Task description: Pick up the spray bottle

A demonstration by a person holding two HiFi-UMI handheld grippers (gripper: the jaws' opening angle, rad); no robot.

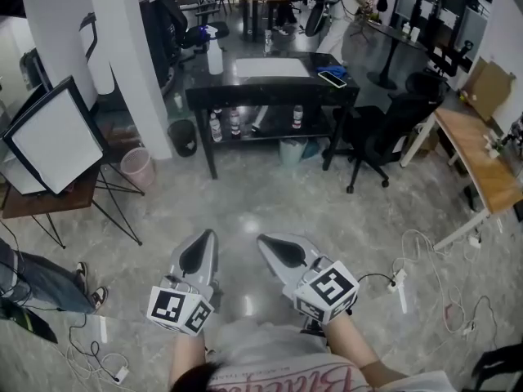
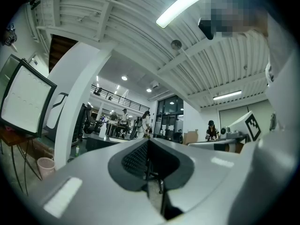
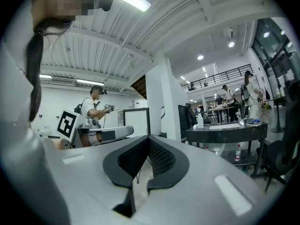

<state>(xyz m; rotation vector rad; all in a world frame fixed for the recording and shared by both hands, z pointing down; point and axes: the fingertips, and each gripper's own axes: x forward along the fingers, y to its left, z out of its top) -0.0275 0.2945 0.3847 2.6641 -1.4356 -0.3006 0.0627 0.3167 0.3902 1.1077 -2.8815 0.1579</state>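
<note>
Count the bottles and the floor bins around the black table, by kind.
Spray bottle: 1
Small upright bottles on the lower shelf: 3
Floor bins: 3
Total: 7

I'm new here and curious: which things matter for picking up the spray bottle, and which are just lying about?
For the job: spray bottle, black table under it, left claw, right claw (both shut, empty).
Just lying about: phone, pink bin, office chair.
</note>
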